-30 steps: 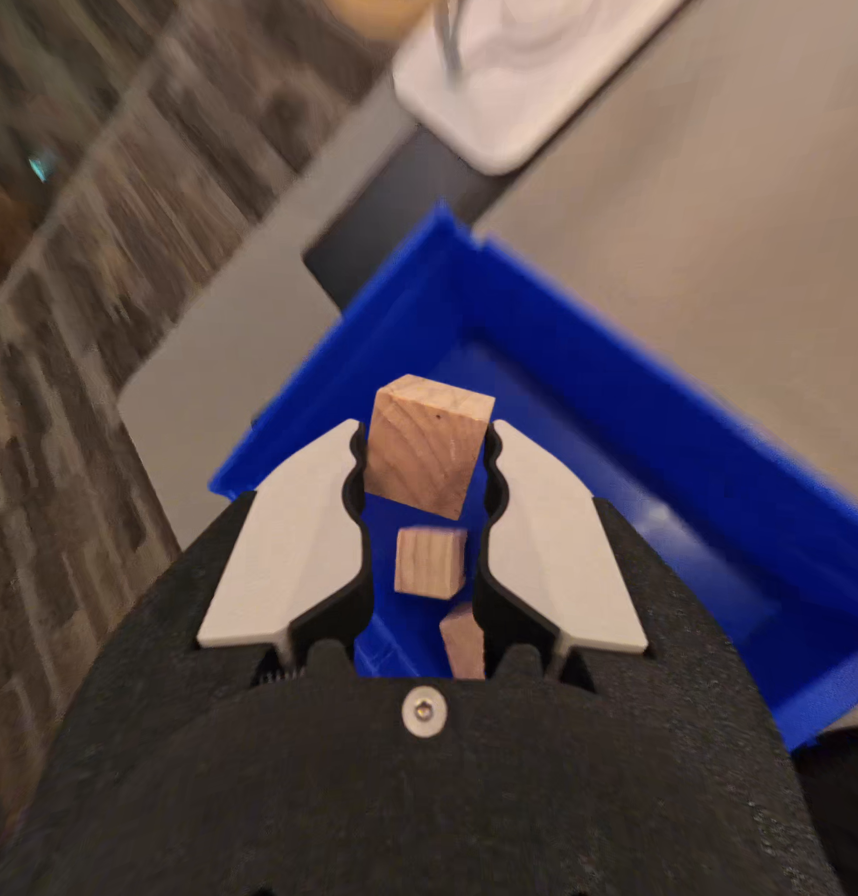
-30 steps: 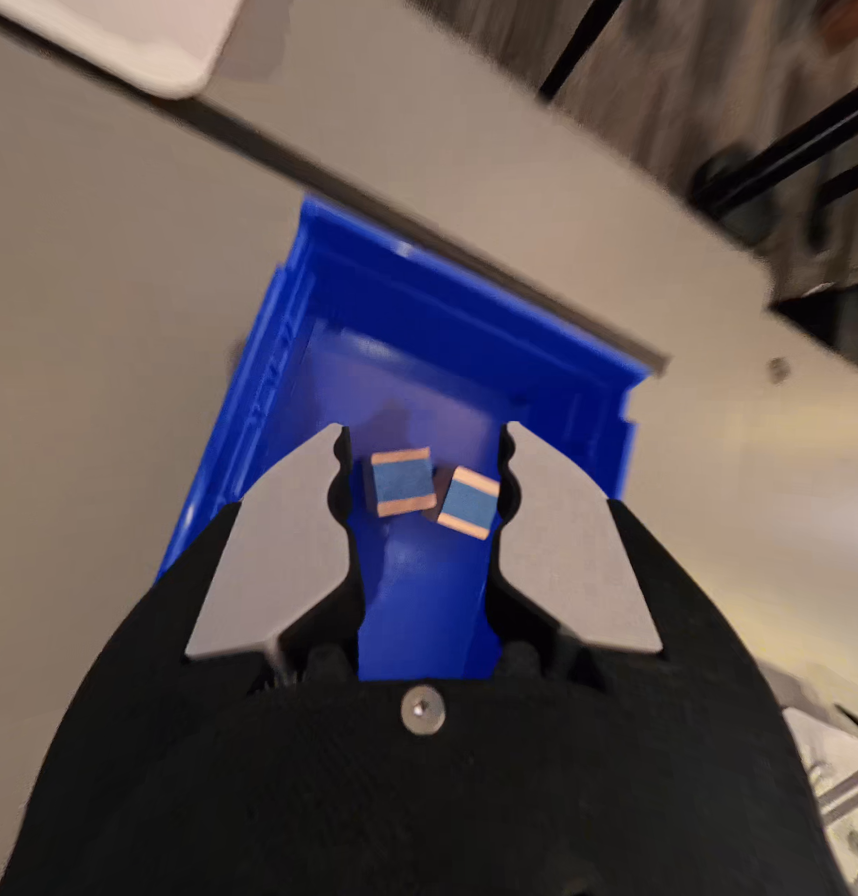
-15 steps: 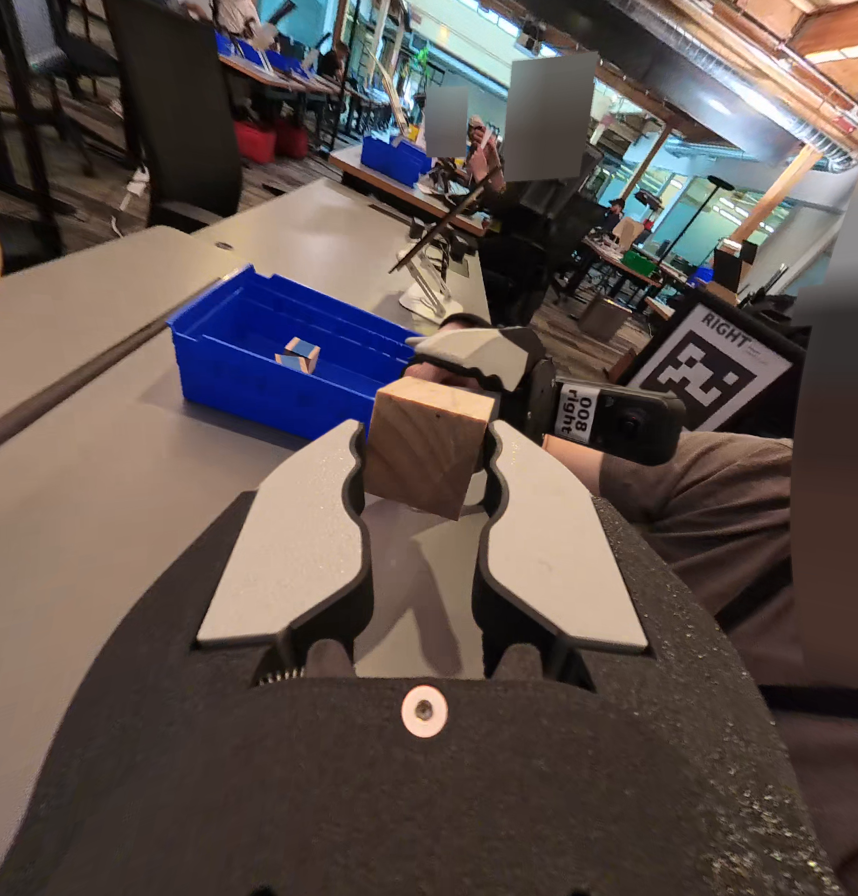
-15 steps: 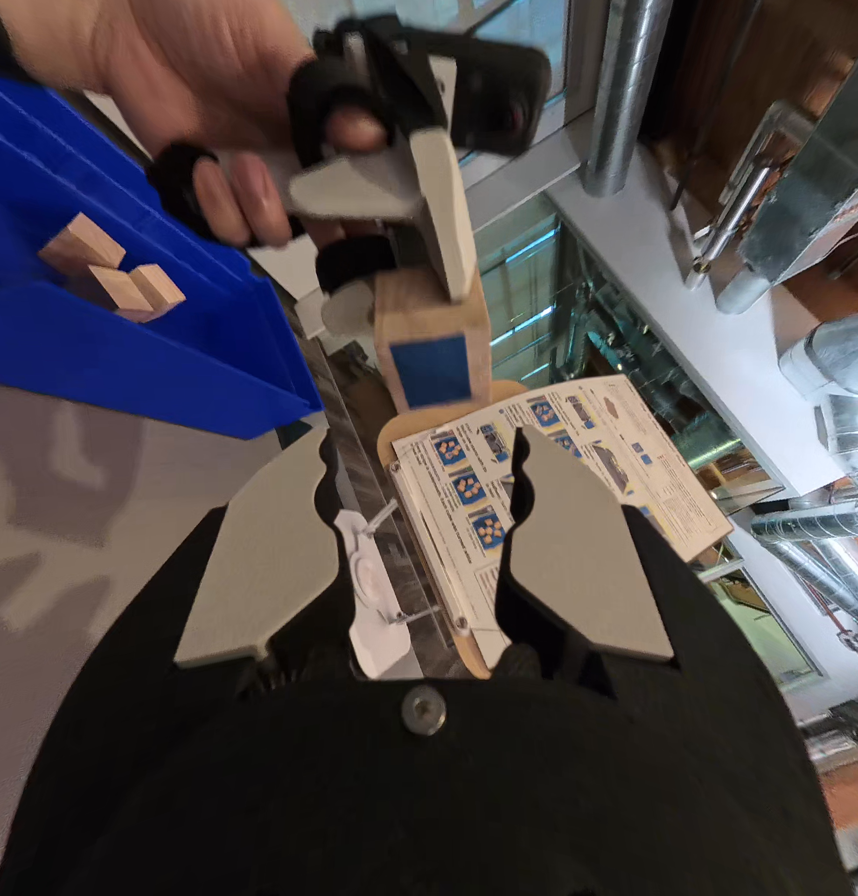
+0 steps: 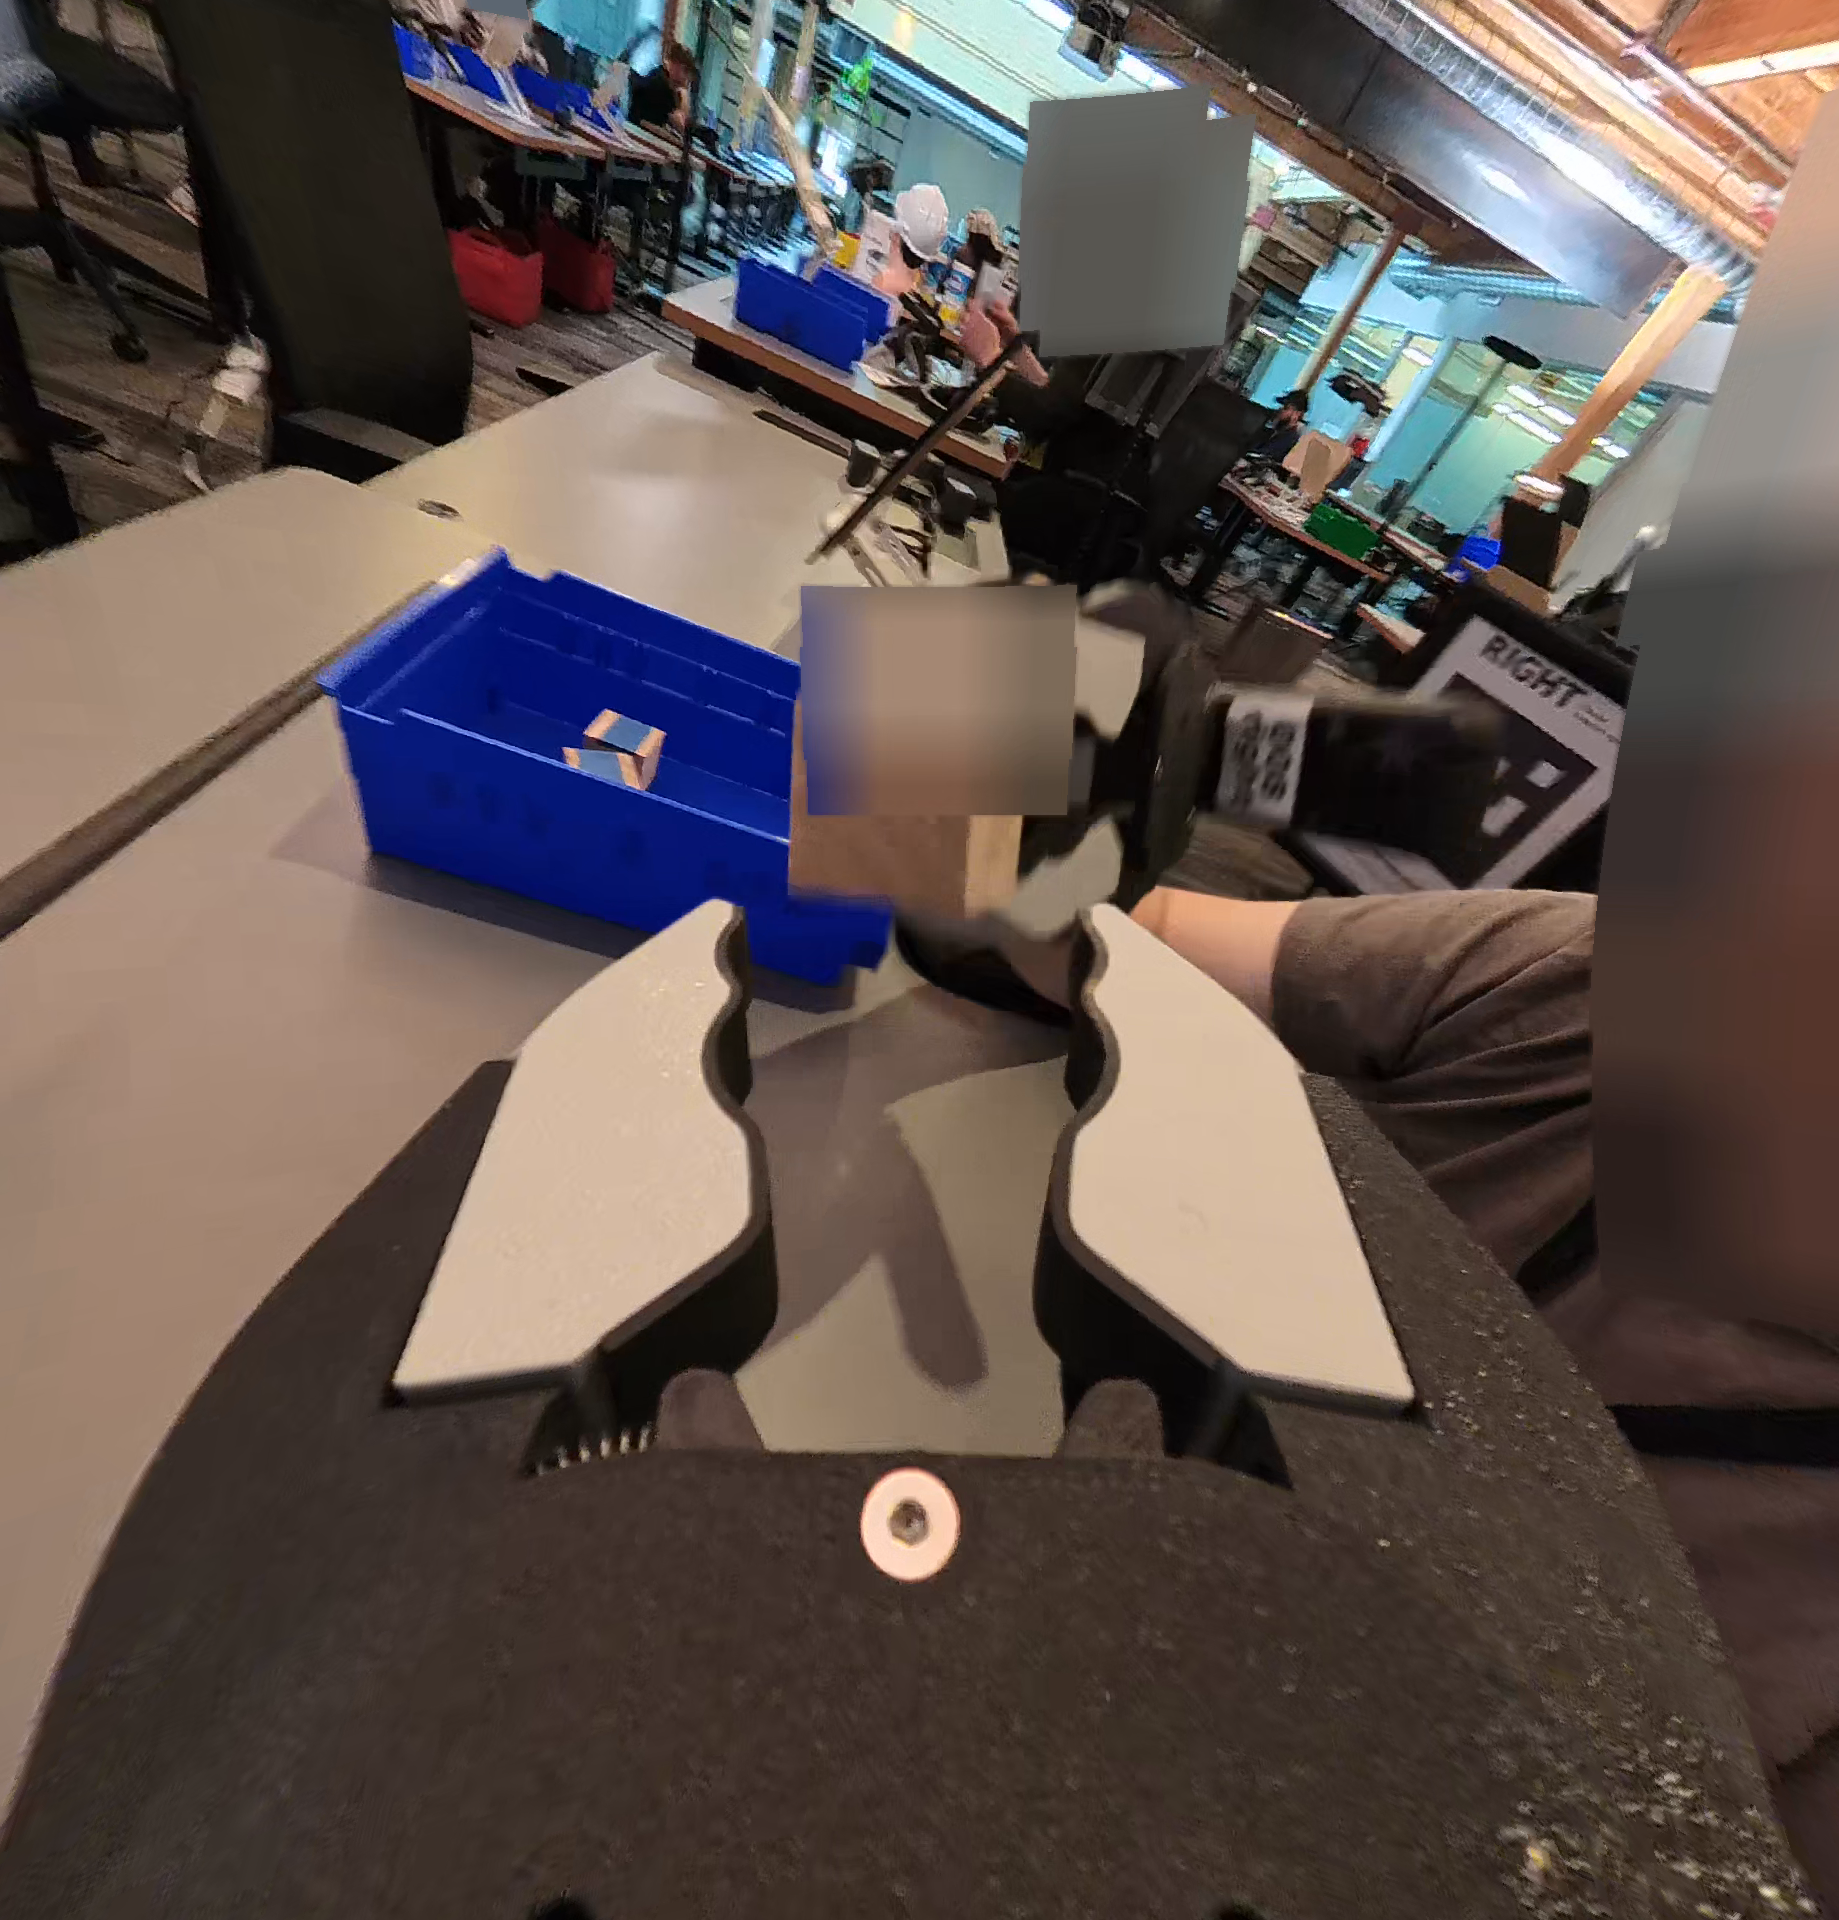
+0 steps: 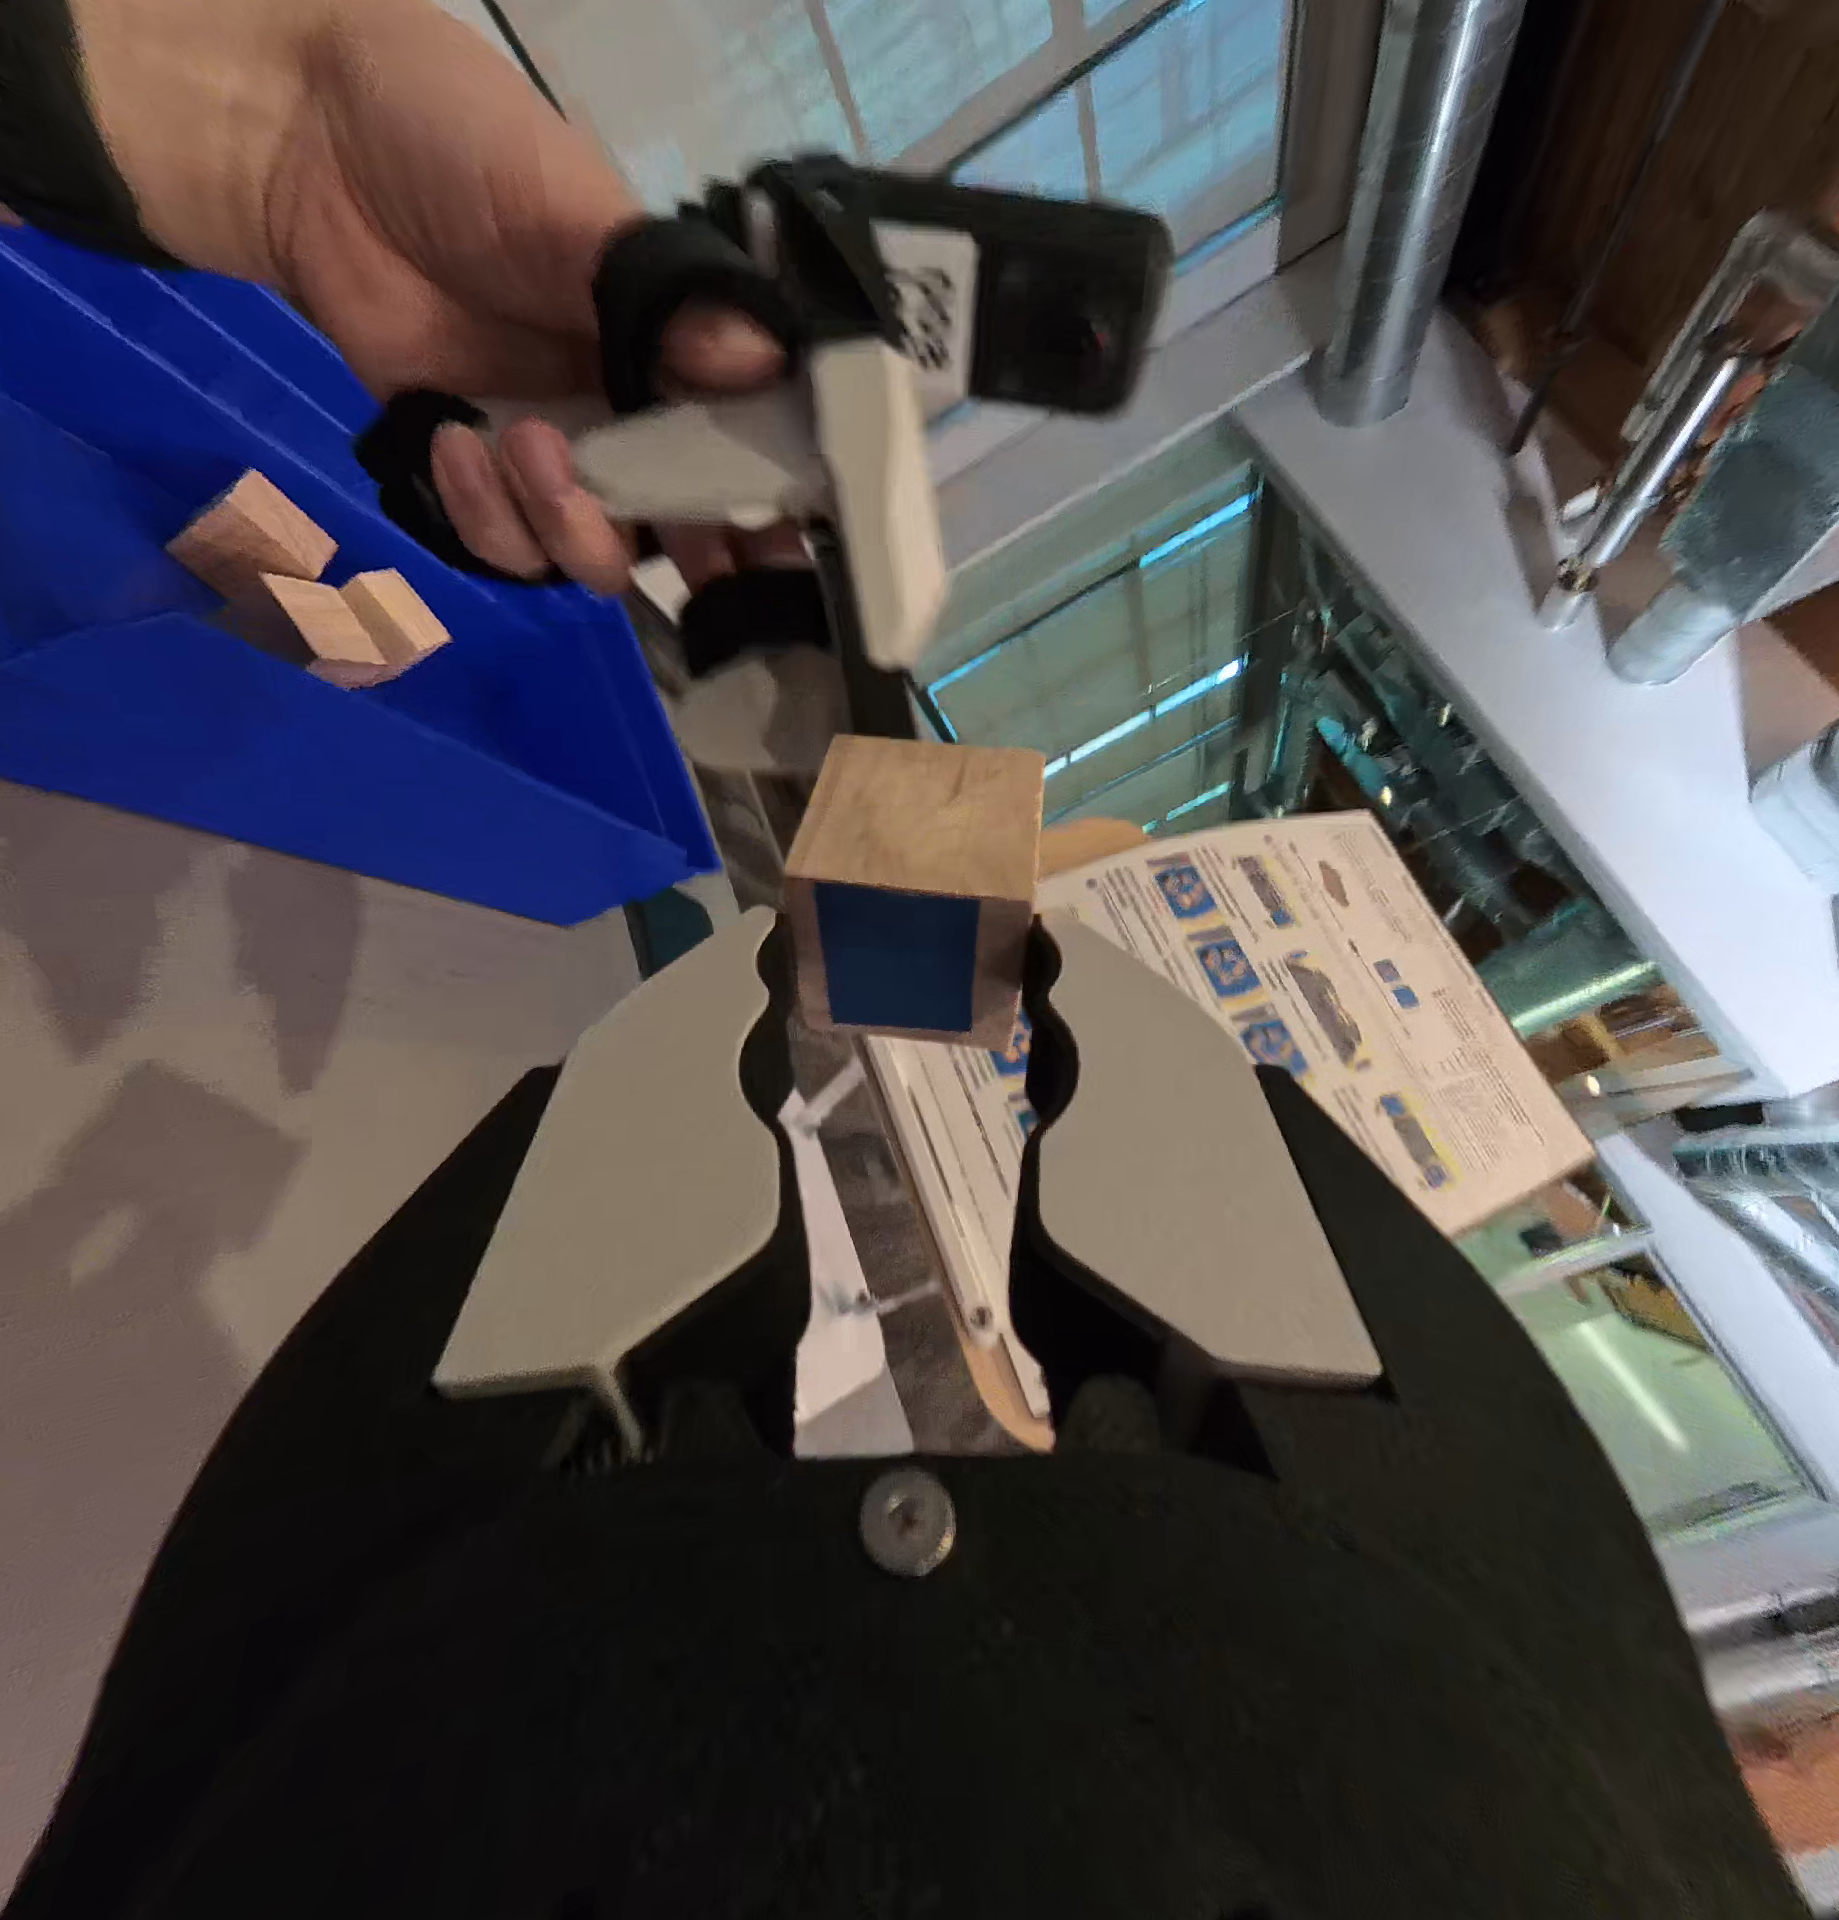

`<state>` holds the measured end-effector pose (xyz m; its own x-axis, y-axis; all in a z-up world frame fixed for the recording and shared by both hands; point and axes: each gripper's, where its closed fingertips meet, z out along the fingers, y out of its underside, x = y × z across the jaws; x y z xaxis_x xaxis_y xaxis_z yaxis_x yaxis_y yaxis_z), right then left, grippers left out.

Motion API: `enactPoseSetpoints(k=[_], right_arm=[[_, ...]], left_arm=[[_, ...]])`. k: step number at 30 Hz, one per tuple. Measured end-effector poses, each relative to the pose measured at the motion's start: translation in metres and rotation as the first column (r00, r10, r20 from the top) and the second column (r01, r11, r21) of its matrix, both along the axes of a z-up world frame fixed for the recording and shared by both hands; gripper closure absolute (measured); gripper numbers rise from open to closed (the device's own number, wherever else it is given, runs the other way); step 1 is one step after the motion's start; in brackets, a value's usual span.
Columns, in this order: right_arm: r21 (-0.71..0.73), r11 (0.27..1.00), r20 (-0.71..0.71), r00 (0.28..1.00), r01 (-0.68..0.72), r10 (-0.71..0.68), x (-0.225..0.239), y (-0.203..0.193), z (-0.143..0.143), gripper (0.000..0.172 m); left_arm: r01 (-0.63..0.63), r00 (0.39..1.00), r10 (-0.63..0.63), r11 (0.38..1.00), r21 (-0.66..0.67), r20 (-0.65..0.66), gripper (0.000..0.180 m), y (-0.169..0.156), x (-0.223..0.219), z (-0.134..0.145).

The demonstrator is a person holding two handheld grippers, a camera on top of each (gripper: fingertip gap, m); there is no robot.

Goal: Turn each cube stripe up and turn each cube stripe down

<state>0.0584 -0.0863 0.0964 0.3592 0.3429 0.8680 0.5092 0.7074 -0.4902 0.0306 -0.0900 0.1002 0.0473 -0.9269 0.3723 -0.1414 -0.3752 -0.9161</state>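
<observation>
- While the right gripper (image 6: 899, 966) clamps a wooden cube (image 6: 915, 894) at its fingertips, both pads press against opposite side faces of the cube.
- One cube face carries a blue stripe (image 6: 894, 961) with bare wood margins on either side; in the right wrist view that face points back toward the camera.
- In the left wrist view, the same cube (image 5: 930, 862) appears just beyond the left gripper's fingertips, partly covered by a blurred patch.
- Left gripper (image 5: 910, 935): the jaws stand wide apart with nothing between them; only the table (image 5: 167, 1091) surface and shadows show in the gap.
- In the right wrist view, the left gripper (image 6: 821, 582) sits above the cube, clear of it, held by a hand (image 6: 375, 218) in a black fingerless glove.
- A blue bin (image 5: 458, 769) rests on the grey table, to the left of both grippers.
- Bin contents, far compartment: two cubes (image 5: 619, 750) lie touching each other, blue stripes visible.
- Bin contents, near end: three cubes (image 6: 302, 582) sit close together showing plain wood faces.
- A printed sheet (image 6: 1310, 997) on a wooden board stands behind the held cube in the right wrist view.
- A person's sleeve (image 5: 1434, 1049) occupies the right of the left wrist view.
</observation>
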Motion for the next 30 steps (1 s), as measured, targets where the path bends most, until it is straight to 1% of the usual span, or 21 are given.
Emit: enactPoseSetpoints(k=[2,3,4,5,6,7,8,9,10,11,12,13,15,16,19,21,24,26,28,30], right_arm=[[-0.106,0.99,-0.016,0.995,0.099,-0.101,0.037,0.019,0.021,0.129],[-0.21,0.966,-0.042,0.985,0.154,-0.166,0.063,0.032,0.029,0.129],[-0.359,0.911,-0.06,0.97,0.201,-0.237,0.092,0.046,0.031,0.129],[-0.523,0.822,-0.076,0.948,0.226,-0.309,0.122,0.059,0.026,0.129],[-0.684,0.694,-0.08,0.923,0.225,-0.377,0.15,0.07,0.014,0.129],[-0.822,0.532,-0.066,0.894,0.203,-0.443,0.176,0.079,-0.005,0.129],[-0.918,0.356,-0.026,0.871,0.173,-0.49,0.197,0.084,-0.027,0.129],[-0.966,0.207,0.026,0.859,0.153,-0.511,0.214,0.089,-0.052,0.129],[-0.984,0.086,0.092,0.853,0.158,-0.513,0.227,0.093,-0.077,0.129],[-0.982,-0.015,0.171,0.845,0.189,-0.507,0.238,0.097,-0.102,0.129],[-0.969,-0.102,0.245,0.837,0.225,-0.488,0.245,0.101,-0.126,0.129],[-0.954,-0.17,0.299,0.835,0.248,-0.461,0.247,0.104,-0.147,0.129],[-0.919,-0.278,0.38,0.822,0.281,-0.425,0.246,0.109,-0.18,0.128],[-0.897,-0.316,0.422,0.808,0.308,-0.41,0.245,0.111,-0.193,0.128],[-0.85,-0.368,0.509,0.771,0.378,-0.383,0.242,0.114,-0.218,0.128],[-0.834,-0.37,0.541,0.736,0.409,-0.408,0.244,0.121,-0.226,0.128],[-0.837,-0.351,0.542,0.723,0.42,-0.428,0.242,0.129,-0.23,0.128],[-0.836,-0.338,0.546,0.717,0.432,-0.433,0.241,0.131,-0.23,0.128],[-0.838,-0.317,0.545,0.716,0.445,-0.437,0.241,0.135,-0.231,0.128],[-0.837,-0.303,0.547,0.706,0.456,-0.449,0.242,0.138,-0.229,0.128]], left_arm=[[-0.06,0.998,0.059,0.997,0.048,0.015,0.124,0.005,-0.014,0.01],[-0.084,0.996,0.083,0.994,0.066,0.023,0.126,0.007,-0.02,0.015],[-0.103,0.995,0.101,0.991,0.082,0.023,0.128,0.007,-0.026,0.018],[-0.117,0.993,0.117,0.988,0.096,0.013,0.129,0.007,-0.031,0.02],[-0.133,0.991,0.135,0.985,0.11,-0.008,0.129,0.008,-0.035,0.019],[-0.152,0.987,0.158,0.98,0.125,-0.034,0.129,0.009,-0.039,0.017],[-0.174,0.981,0.184,0.975,0.139,-0.061,0.129,0.011,-0.043,0.015],[-0.195,0.974,0.209,0.97,0.148,-0.091,0.13,0.014,-0.047,0.011],[-0.211,0.967,0.229,0.965,0.154,-0.115,0.13,0.016,-0.05,0.009],[-0.222,0.962,0.243,0.962,0.159,-0.123,0.13,0.018,-0.053,0.008],[-0.235,0.959,0.255,0.959,0.158,-0.122,0.131,0.02,-0.056,0.008],[-0.247,0.957,0.265,0.957,0.153,-0.116,0.131,0.022,-0.059,0.009],[-0.268,0.951,0.285,0.953,0.138,-0.119,0.131,0.026,-0.065,0.009],[-0.284,0.945,0.302,0.949,0.136,-0.129,0.131,0.029,-0.069,0.007],[-0.342,0.914,0.367,0.926,0.161,-0.174,0.131,0.038,-0.084,0.002],[-0.356,0.897,0.388,0.919,0.172,-0.213,0.132,0.04,-0.094,-0.003],[-0.395,0.847,0.42,0.908,0.144,-0.326,0.137,0.044,-0.116,-0.022],[-0.426,0.778,0.443,0.893,0.144,-0.445,0.137,0.047,-0.137,-0.043],[-0.451,0.69,0.465,0.876,0.172,-0.555,0.136,0.051,-0.161,-0.064],[-0.469,0.588,0.479,0.858,0.207,-0.652,0.136,0.055,-0.186,-0.084]])
